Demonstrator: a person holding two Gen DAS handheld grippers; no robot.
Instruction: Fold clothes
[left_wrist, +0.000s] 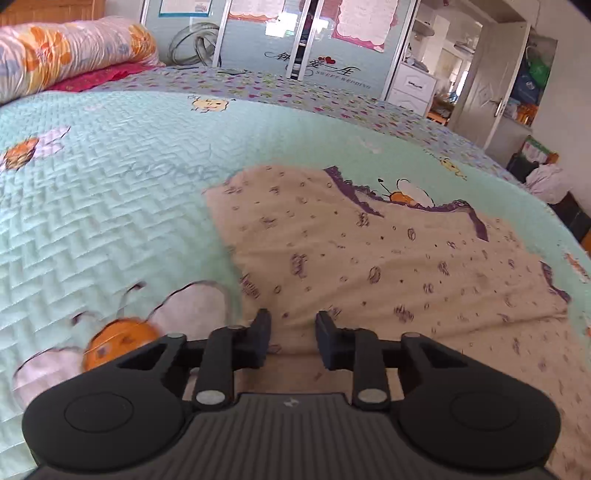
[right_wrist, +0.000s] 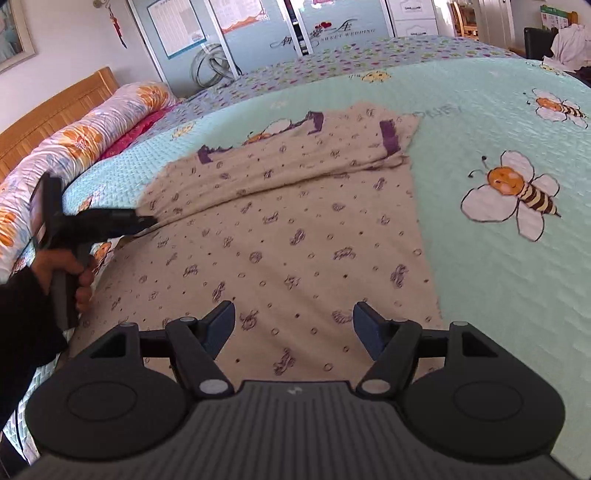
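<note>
The garment (right_wrist: 288, 229), a beige top with small purple prints and purple trim, lies flat on the bed cover (right_wrist: 498, 122), spread out ahead of both grippers. Its long axis runs away from the jaws: the hem is nearest to the right gripper (right_wrist: 293, 325) and the purple-edged sleeves are at the far end, so the top points away from the person.

The right gripper hovers over the near hem, its jaws wide apart with nothing between them; the cloth is directly under and ahead of them.

The left gripper (left_wrist: 291, 334) is at the left edge of the garment, about halfway along its length. In the right wrist view its tip meets a raised crease of cloth there. Its jaws stand narrow, with a gap visible in its own view, and whether the pads already pinch the fabric cannot be told.

The left gripper is the nearer one to a side edge, so a fold across the long axis, left side toward right, seems the next move.
</note>
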